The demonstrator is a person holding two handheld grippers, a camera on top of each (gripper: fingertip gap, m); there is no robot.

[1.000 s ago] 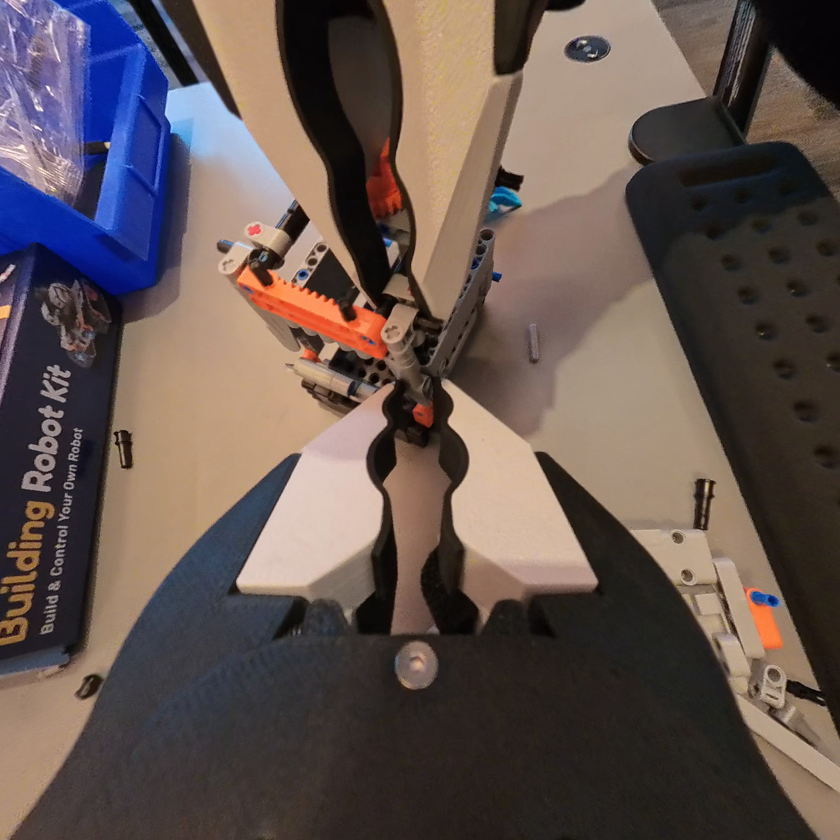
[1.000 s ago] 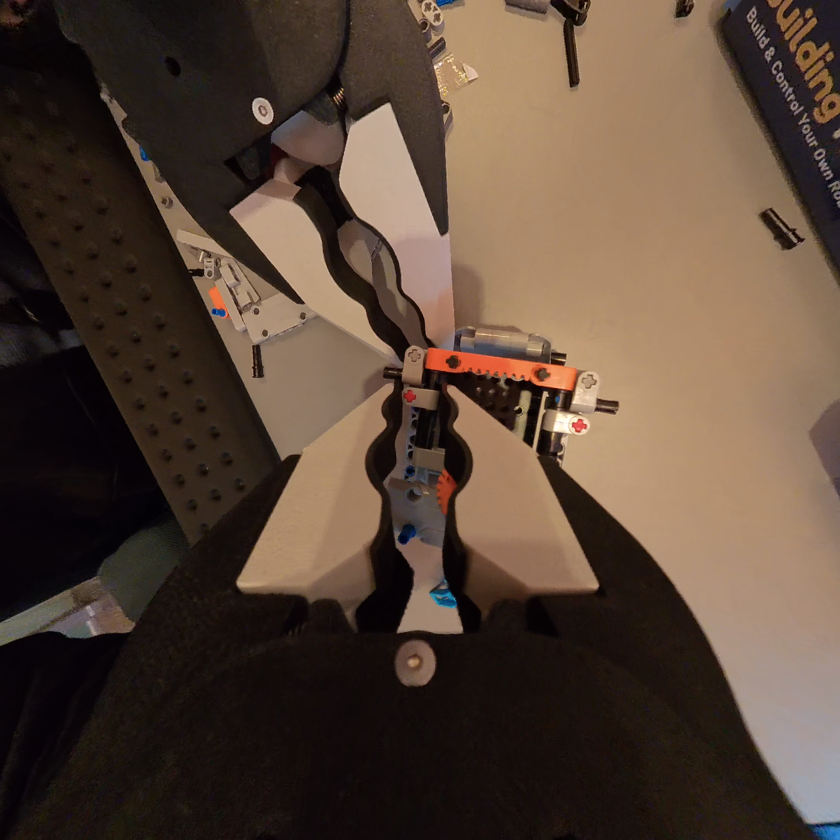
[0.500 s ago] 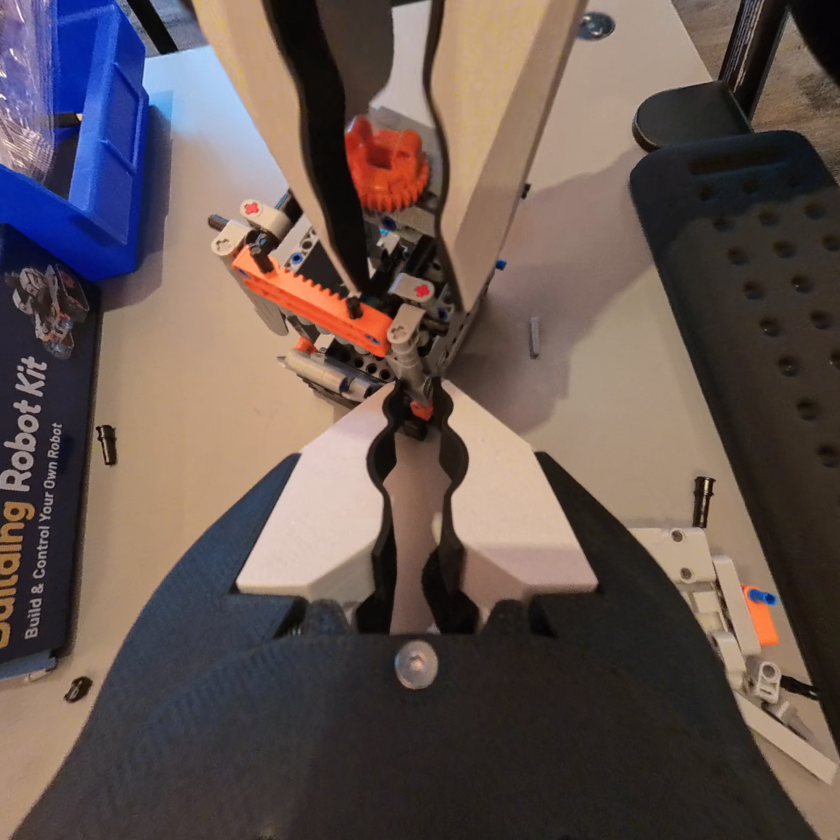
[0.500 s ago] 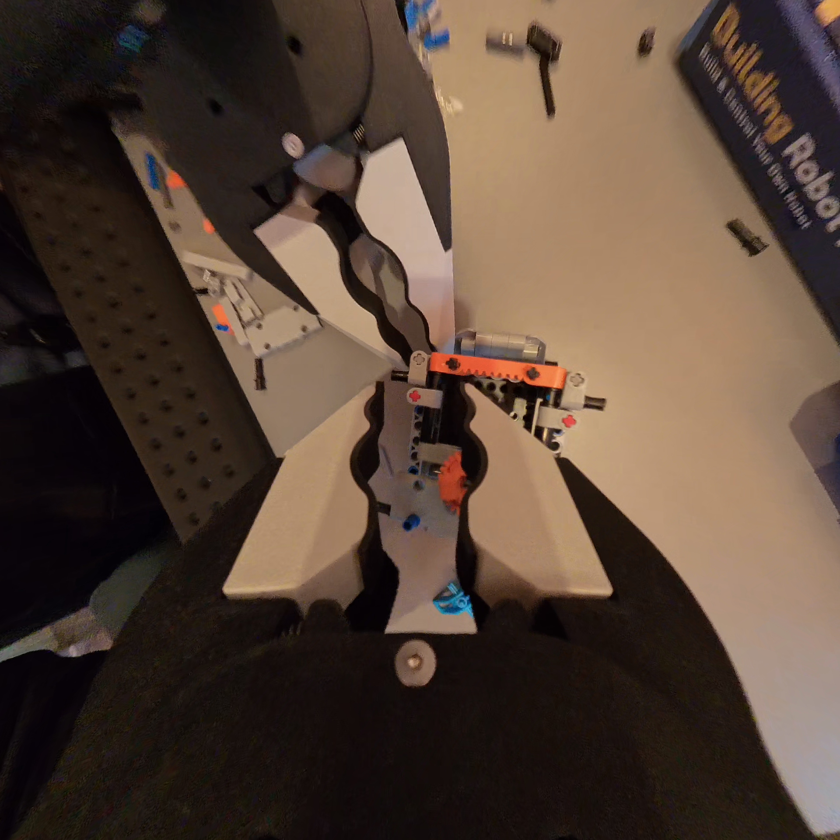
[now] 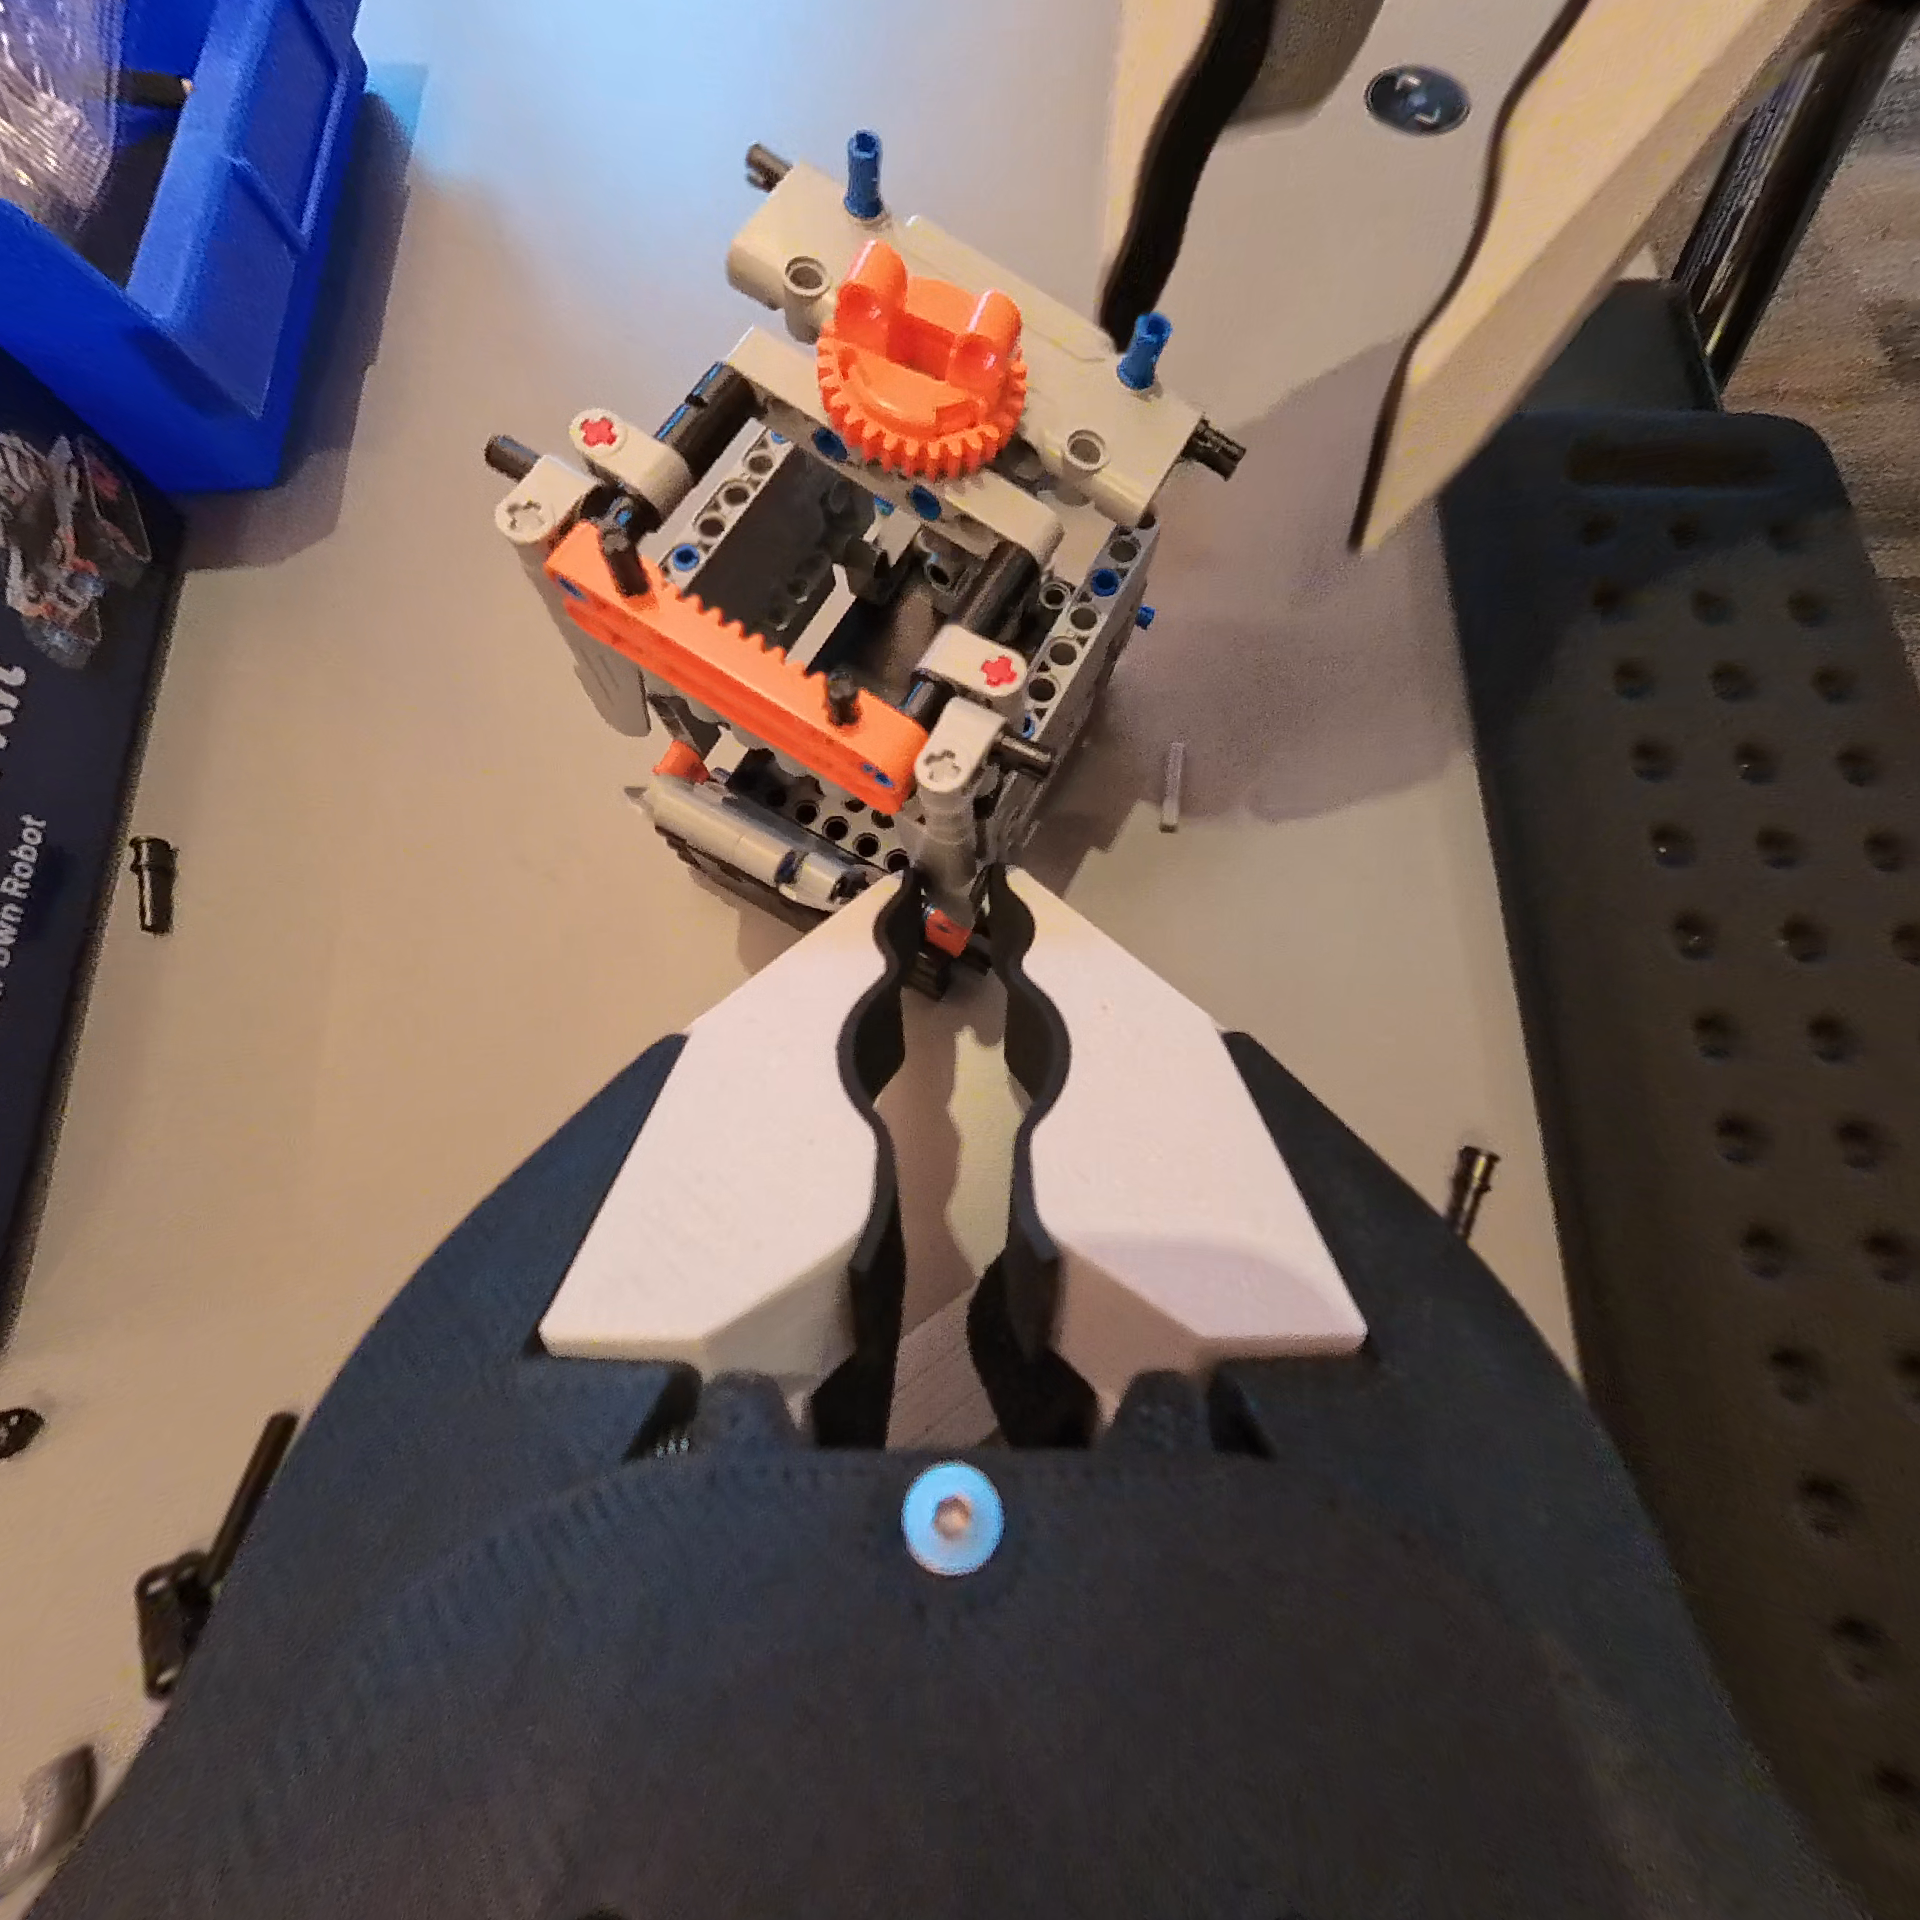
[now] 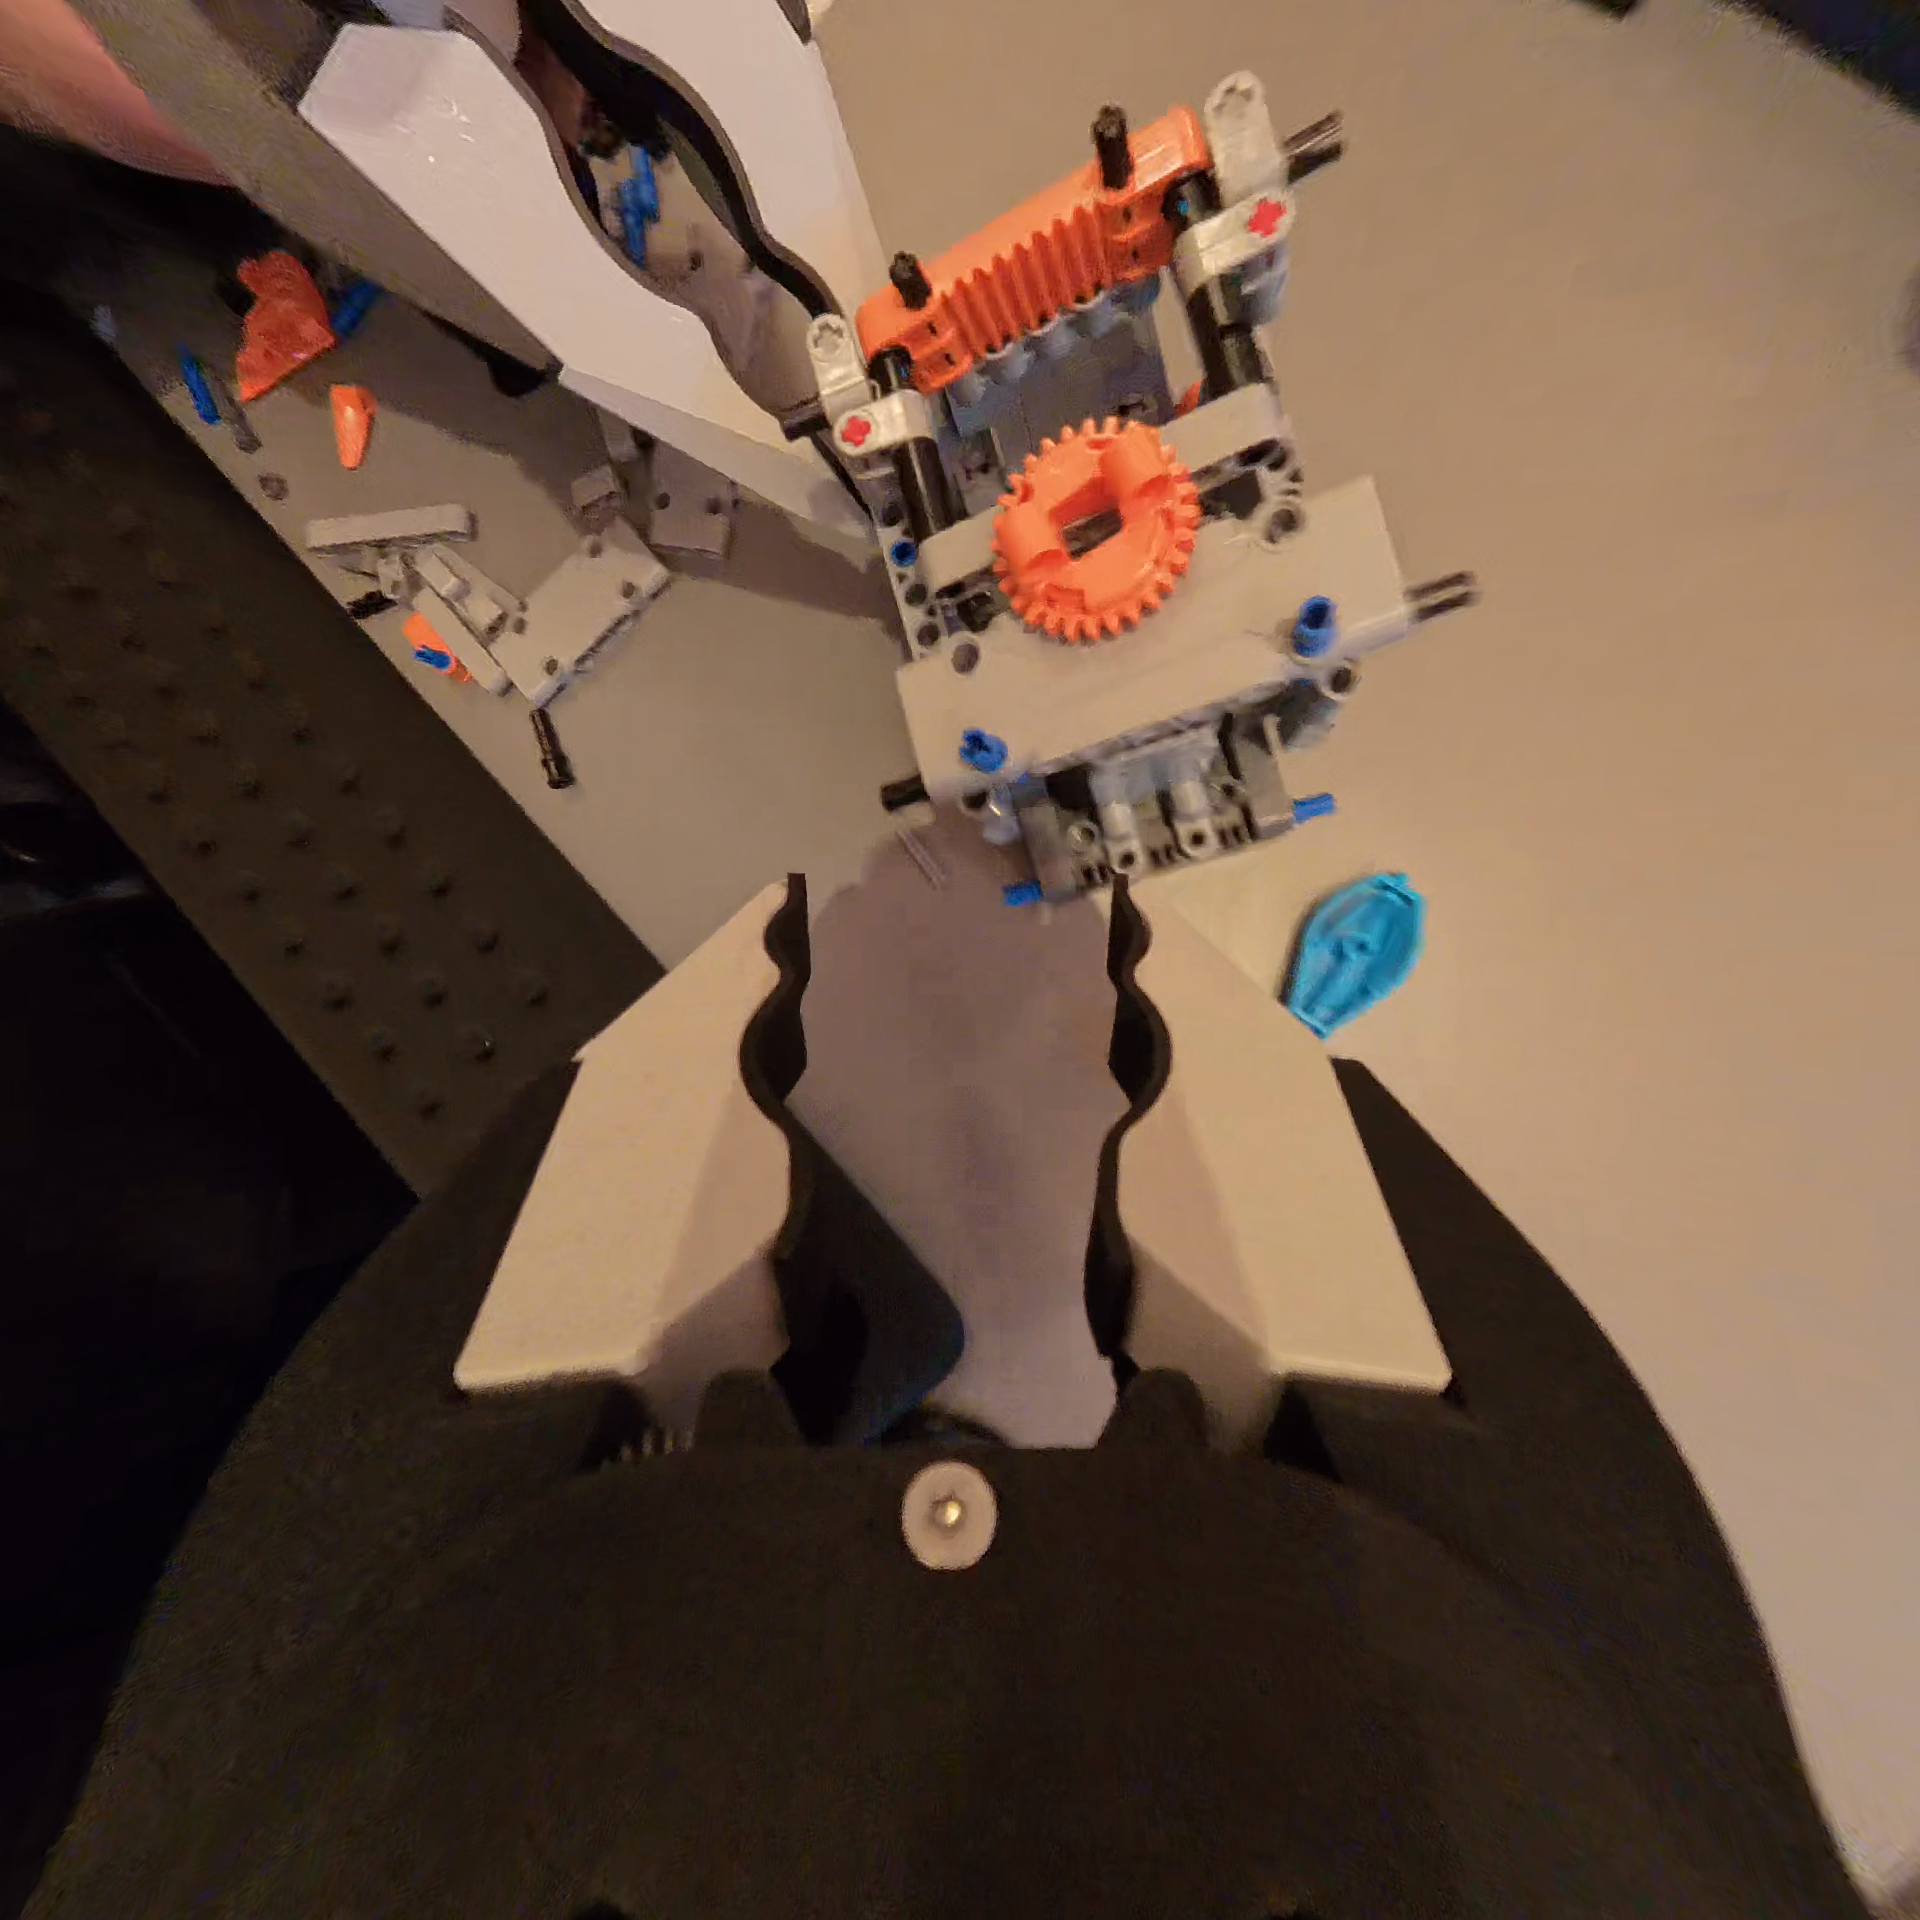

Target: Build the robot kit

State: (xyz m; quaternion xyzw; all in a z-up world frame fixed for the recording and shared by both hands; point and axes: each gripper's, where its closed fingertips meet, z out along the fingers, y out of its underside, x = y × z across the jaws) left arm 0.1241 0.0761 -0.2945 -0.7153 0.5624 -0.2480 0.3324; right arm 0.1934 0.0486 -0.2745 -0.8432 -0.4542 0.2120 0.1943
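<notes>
left gripper (image 5: 948, 914) clamped on model (image 5: 852, 582) corner, seemingly a peg | right gripper (image 6: 951, 904) spread, empty, at model's 6 o'clock | you: hold that pinch steady

The right gripper (image 6: 951, 904) is seen low in the middle, with its two pale fingers (image 6: 665, 1164) spread wide apart and nothing between them. Just past the fingertips, at 12 o'clock, a toy block model (image 6: 1112, 520) is stood on the light table (image 6: 1610, 520). An orange gear (image 6: 1093, 532) is seen on top of the model, and an orange toothed bar (image 6: 1039, 260) at its far end. The left gripper (image 6: 810, 384) is seen at 11 o'clock, closed on the model's far left corner. A small blue piece (image 6: 1351, 951) lies at 2 o'clock. Loose grey and orange pieces (image 6: 468, 582) are scattered at 10 o'clock, beside a dark dotted mat (image 6: 260, 779).
</notes>
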